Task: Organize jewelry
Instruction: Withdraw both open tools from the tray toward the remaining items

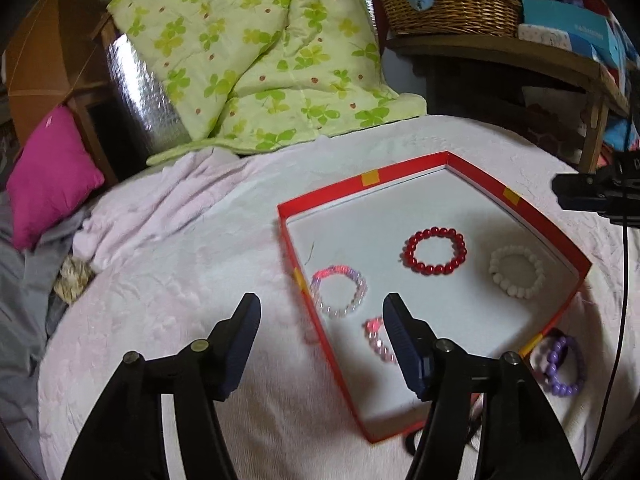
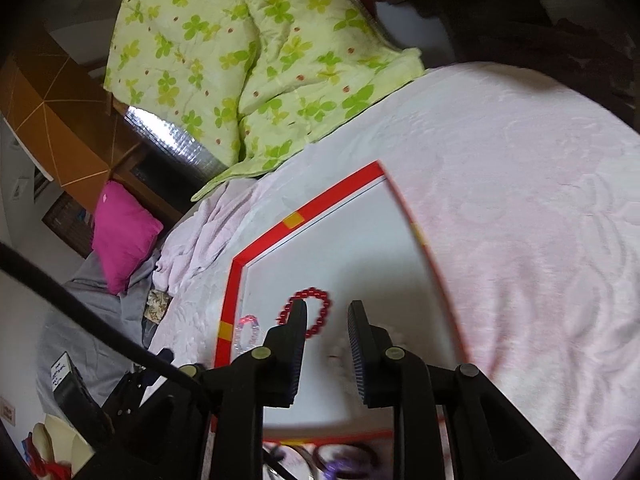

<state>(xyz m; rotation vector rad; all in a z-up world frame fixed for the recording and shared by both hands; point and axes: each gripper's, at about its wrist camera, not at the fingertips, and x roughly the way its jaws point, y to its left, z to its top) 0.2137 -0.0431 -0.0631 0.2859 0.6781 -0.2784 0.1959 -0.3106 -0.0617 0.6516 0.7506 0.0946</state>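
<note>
A shallow red box (image 1: pixel 320 200) with a white floor lies on the pale pink bedspread. In it lie a red bead bracelet (image 1: pixel 436 252), a white bead bracelet (image 1: pixel 516 272), a clear pink bracelet (image 1: pixel 340 292) and another pink bracelet (image 1: pixel 376 340), partly behind my finger. A purple bead bracelet (image 1: pixel 560 368) lies outside the box at its near right corner. My left gripper (image 1: pixel 320 316) is open and empty above the box's left wall. My right gripper (image 2: pixel 327 312) is open and empty over the box (image 2: pixel 320 208), above the red bracelet (image 2: pixel 316 312). The clear pink bracelet (image 2: pixel 248 332) shows at its left.
A green clover quilt (image 1: pixel 260 52) lies at the head of the bed. A magenta pillow (image 1: pixel 48 172) sits at left. A wicker basket (image 1: pixel 448 4) and blue boxes stand on a wooden shelf at back right. A black cable (image 1: pixel 624 280) hangs at right.
</note>
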